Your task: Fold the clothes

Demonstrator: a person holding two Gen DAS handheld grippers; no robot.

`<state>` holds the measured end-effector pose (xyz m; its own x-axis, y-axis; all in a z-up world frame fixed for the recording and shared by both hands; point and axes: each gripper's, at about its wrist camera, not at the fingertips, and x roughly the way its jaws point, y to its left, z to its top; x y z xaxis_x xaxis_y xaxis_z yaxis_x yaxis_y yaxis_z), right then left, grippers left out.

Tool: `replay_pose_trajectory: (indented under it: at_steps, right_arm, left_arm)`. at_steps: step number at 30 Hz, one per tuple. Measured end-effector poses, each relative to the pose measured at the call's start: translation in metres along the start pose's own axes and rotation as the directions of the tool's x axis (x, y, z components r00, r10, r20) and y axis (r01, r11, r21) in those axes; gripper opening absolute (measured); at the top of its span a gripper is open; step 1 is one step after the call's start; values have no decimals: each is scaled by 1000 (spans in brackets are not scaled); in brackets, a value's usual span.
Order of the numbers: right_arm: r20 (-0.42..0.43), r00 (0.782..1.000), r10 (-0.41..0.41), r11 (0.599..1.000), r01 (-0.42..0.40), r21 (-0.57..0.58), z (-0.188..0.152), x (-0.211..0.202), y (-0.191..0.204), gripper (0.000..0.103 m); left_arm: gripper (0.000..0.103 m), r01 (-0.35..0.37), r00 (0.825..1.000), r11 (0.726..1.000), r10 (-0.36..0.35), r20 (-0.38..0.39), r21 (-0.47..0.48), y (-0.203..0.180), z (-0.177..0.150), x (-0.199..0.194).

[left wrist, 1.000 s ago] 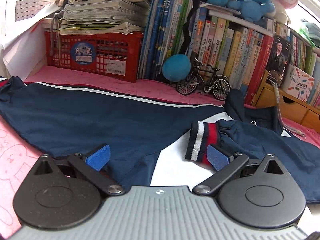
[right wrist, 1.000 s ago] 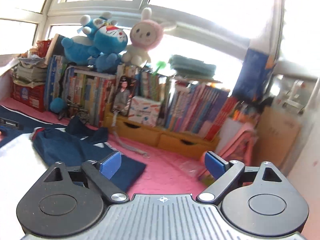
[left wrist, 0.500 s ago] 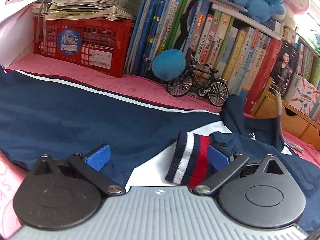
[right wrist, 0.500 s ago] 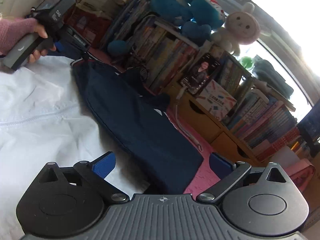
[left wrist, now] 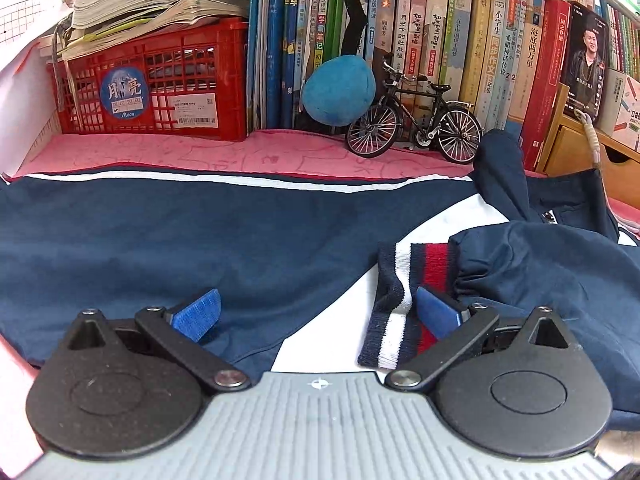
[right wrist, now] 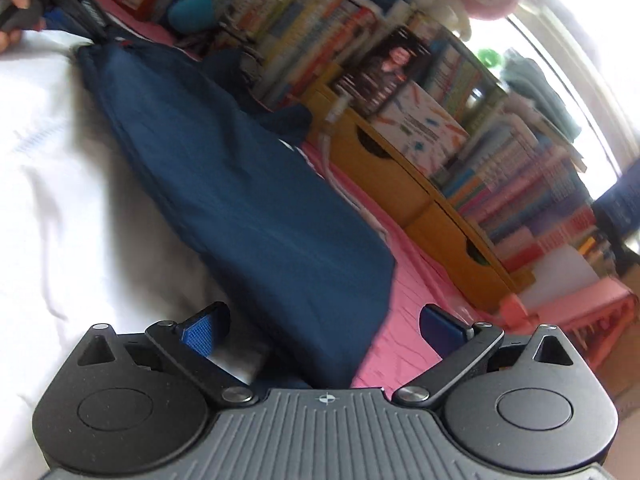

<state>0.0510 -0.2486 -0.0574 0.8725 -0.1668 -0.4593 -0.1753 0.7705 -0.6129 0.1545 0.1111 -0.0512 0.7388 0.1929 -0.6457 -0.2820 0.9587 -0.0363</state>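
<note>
A navy and white jacket [left wrist: 168,240] lies spread on the pink cloth. One navy sleeve is folded across its white panel, ending in a striped cuff [left wrist: 404,300] of navy, white and red. My left gripper [left wrist: 318,312] hovers open just above the cuff, whose right edge lies by the right blue pad [left wrist: 436,312]. In the right wrist view the same folded navy sleeve [right wrist: 248,200] runs over the white body [right wrist: 52,184]. My right gripper [right wrist: 324,330] is open above the sleeve's wide end, nothing between its fingers. A hand holding the other gripper [right wrist: 24,4] shows at top left.
A red crate [left wrist: 160,84] under stacked papers, a row of books [left wrist: 440,48], a blue plush ball [left wrist: 338,90] and a model bicycle [left wrist: 416,124] line the back. Wooden drawers [right wrist: 420,184] and a cord [right wrist: 332,148] stand to the right. The pink cloth [right wrist: 416,292] is bare beyond the sleeve.
My left gripper has moved forward and lower toward the striped cuff. My right gripper swung down from the shelves to the folded sleeve's wide end and came closer.
</note>
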Motion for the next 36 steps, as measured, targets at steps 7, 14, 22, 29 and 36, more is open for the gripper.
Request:
replay_pose_trajectory:
  at_steps: [7,14,22,29,36]
  right_arm:
    - [-57,998,-1,982,12,187,-34,13,-45,102]
    - [65,998,-1,997,-4,77,-12,-18,-18,99]
    - [152,987,49,995,-35,-93,18,-21,32,99]
    - [39,989,-141,989,143,-32,-9,11,-4,99]
    - [41,994,-102,994,103,-27,-20,5,-12,99]
  left_arm:
    - [103,-48,999,997,47,26,56,8,0,-4]
    - [103,-134,978,962,89,191,237,-7,-1,-36]
    - [103,-48,975,934,-33,218,355,-48,3,-47]
    - [103,-79,987,884,4,161,462,-47,-11,-25]
    - [103,-55,988,883,-19,152,467,-46,-12,-23]
